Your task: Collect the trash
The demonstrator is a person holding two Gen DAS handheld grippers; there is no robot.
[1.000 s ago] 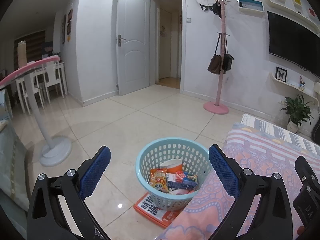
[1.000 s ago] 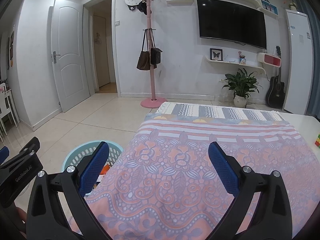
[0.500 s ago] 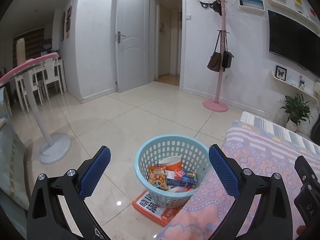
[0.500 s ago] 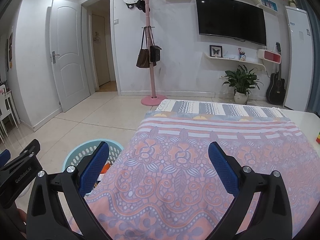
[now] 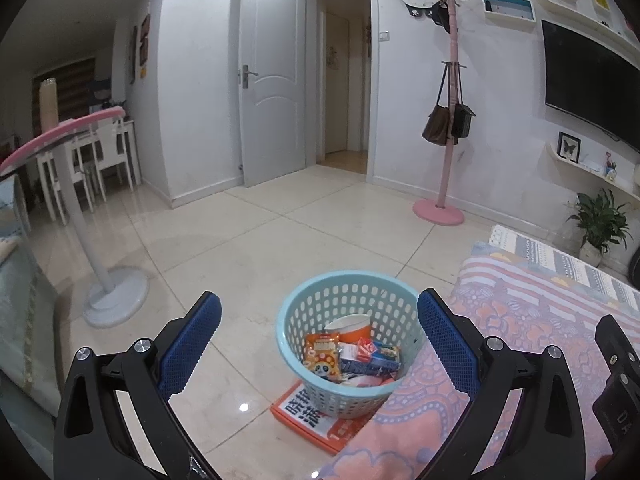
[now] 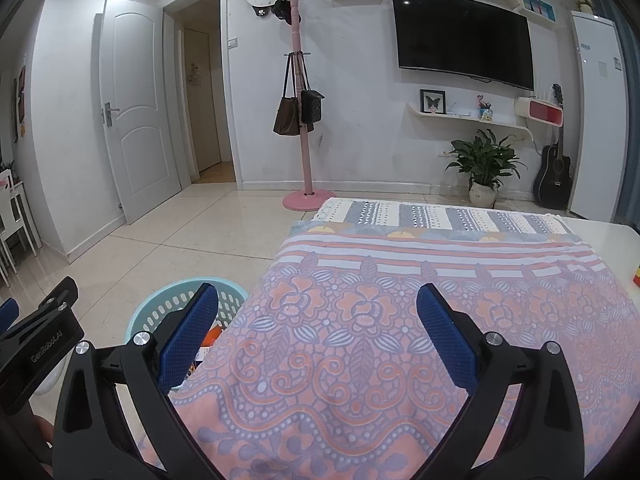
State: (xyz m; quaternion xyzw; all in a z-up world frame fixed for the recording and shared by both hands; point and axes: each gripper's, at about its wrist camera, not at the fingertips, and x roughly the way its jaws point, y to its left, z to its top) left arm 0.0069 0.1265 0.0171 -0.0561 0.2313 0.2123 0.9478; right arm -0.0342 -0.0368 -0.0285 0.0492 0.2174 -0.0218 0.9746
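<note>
Both grippers hang with jaws apart and nothing between them. The left gripper point(image 5: 320, 336) looks down at the blue basket point(image 5: 298, 320) on the floor, just beside the desk's near left corner, with snack packets point(image 5: 322, 358) and a cup point(image 5: 347, 326) already inside. The right gripper point(image 6: 318, 334) faces the patterned cloth point(image 6: 400, 320) on the desk, which shows no litter. The collecting step seems about finished; next comes a scan for leftover trash.

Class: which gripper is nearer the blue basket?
Left. The left gripper hangs open right over the basket; the right gripper is open above the tablecloth, basket off to its left.
</note>
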